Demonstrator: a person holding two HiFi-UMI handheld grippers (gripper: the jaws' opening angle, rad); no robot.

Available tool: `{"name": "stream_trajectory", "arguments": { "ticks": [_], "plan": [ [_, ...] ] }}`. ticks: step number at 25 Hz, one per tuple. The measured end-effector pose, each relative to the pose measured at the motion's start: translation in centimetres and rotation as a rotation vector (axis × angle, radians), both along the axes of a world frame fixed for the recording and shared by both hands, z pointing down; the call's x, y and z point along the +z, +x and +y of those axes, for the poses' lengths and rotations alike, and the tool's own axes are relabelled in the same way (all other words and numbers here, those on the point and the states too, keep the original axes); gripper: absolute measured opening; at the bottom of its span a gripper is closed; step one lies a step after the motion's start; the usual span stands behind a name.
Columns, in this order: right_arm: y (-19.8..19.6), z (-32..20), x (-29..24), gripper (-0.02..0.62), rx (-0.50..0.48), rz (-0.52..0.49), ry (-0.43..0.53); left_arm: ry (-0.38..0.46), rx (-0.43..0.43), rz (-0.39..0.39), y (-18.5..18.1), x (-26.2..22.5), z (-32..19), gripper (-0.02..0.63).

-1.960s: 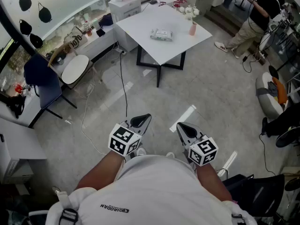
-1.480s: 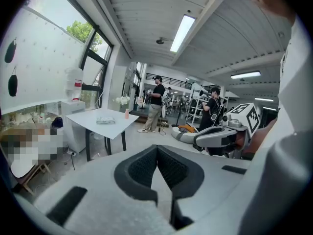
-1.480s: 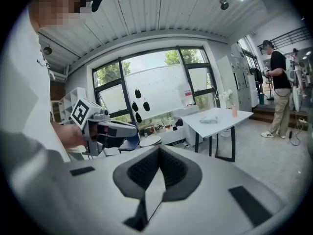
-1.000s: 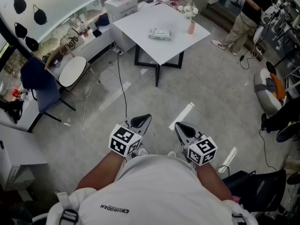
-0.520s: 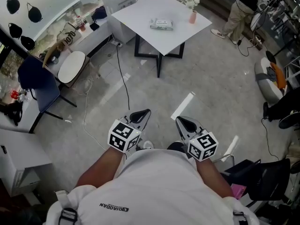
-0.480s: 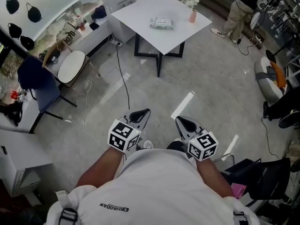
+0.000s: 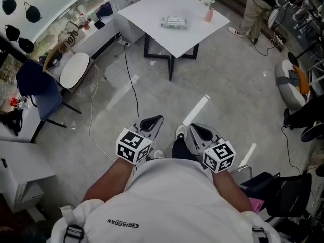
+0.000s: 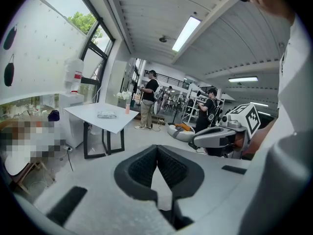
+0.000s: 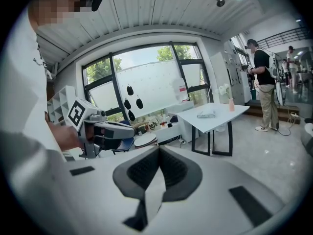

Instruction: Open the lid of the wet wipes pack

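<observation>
The wet wipes pack lies flat near the middle of a white square table, far ahead across the floor. It also shows small in the left gripper view and the right gripper view. My left gripper and right gripper are held side by side close to my body, well short of the table. Both are shut with nothing between the jaws. A dark trouser leg and a shoe show between them.
A pink vase with flowers stands at the table's right corner. A black cable runs over the floor. A round white seat and a blue chair stand left. A person stands beyond the table at right.
The whole view has shifted toward the table. My leg and shoe have come forward between the grippers. Both grippers stay shut at my body.
</observation>
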State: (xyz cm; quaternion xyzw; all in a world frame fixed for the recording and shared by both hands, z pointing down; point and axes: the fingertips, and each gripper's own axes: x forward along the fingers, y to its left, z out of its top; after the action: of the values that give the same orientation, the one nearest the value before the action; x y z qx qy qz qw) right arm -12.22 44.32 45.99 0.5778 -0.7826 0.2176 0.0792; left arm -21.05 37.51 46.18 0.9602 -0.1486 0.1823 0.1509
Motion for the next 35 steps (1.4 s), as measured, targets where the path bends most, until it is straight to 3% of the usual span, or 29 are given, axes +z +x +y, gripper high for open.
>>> {"name": "stream_trajectory", "arguments": {
  "ticks": [16, 26, 35],
  "plan": [
    [11.2, -14.0, -2.8, 0.006, -0.086, 0.0, 0.085, 0.082, -0.08, -0.013, 10.1, -3.1, -12.2, -0.001],
    [16.4, -18.6, -1.5, 0.006, -0.164, -0.013, 0.075, 0.073, -0.137, -0.042, 15.4, -1.8, -16.1, -0.002],
    [18.4, -21.4, -0.5, 0.006, -0.194, -0.027, 0.043, 0.035, -0.176, -0.064, 17.1, -0.7, -18.5, -0.002]
  ]
}}
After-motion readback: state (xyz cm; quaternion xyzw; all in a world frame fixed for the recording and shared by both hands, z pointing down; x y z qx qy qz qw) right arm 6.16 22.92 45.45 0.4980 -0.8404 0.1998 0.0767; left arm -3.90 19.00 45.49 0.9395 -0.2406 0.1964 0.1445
